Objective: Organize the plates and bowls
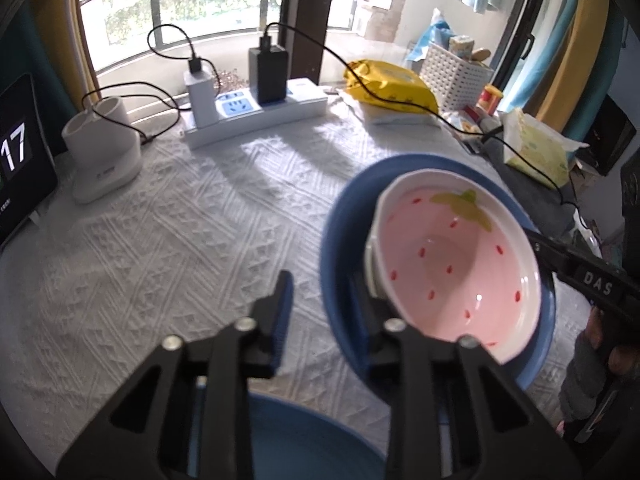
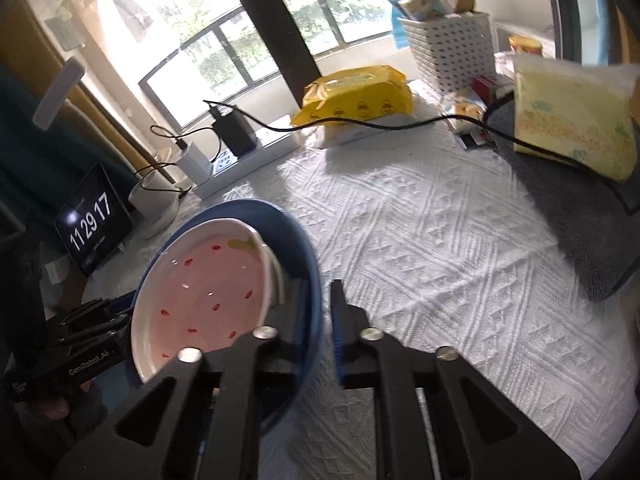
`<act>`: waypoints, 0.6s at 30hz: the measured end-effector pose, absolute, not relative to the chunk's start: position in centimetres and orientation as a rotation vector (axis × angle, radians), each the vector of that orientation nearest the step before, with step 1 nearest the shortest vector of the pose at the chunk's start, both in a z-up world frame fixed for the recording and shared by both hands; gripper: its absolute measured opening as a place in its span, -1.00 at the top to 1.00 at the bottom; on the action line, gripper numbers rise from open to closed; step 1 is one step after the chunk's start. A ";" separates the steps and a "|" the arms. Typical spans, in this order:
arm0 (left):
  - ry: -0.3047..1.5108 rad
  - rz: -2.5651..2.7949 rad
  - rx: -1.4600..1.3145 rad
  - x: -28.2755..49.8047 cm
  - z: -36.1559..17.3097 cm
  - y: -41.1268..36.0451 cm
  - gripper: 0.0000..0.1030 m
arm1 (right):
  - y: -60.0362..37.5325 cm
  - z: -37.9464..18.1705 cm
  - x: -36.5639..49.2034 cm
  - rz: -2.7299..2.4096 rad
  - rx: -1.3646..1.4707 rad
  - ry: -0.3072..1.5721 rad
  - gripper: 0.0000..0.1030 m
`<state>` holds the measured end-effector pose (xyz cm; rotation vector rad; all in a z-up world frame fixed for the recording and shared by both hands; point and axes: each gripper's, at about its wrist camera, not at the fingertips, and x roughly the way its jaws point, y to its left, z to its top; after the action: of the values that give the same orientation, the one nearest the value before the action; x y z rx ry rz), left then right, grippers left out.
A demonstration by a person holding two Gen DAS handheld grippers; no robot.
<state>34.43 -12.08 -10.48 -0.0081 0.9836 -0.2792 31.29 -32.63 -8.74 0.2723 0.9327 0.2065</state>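
A pink strawberry-pattern bowl (image 1: 448, 264) sits tilted inside a blue bowl (image 1: 344, 216), held above the white tablecloth. My left gripper (image 1: 320, 312) straddles the blue bowl's left rim with its jaws apart; the right finger is inside the bowl. In the right wrist view the same pink bowl (image 2: 208, 280) and blue bowl (image 2: 296, 232) appear, and my right gripper (image 2: 316, 316) straddles the blue bowl's right rim. Whether either gripper pinches the rim is unclear. Another blue dish (image 1: 304, 440) lies below the left gripper.
A white power strip with chargers (image 1: 256, 108), a white holder (image 1: 100, 148) and a clock screen (image 1: 20, 160) stand at the back left. A yellow wipes pack (image 1: 392, 84), white basket (image 1: 452, 68) and tissue pack (image 2: 572, 120) stand right. Black cable (image 2: 380, 124) crosses the cloth.
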 end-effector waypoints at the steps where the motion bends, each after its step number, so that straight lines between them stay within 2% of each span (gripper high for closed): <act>1: 0.979 -0.281 -0.001 34.3 -10.4 -12.3 0.66 | -32.4 -8.7 31.3 0.198 0.264 0.930 0.84; 2: 0.976 -0.291 0.001 34.2 -10.4 -12.6 0.76 | -32.4 -8.7 31.3 0.196 0.265 0.929 0.84; 18: 0.981 -0.285 -0.008 34.2 -10.2 -12.7 0.82 | -32.6 -8.6 31.0 0.184 0.282 0.928 0.84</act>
<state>34.21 -12.68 -10.16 -0.0079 0.9810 -0.2850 31.02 -32.60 -8.58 0.2815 0.9281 0.1845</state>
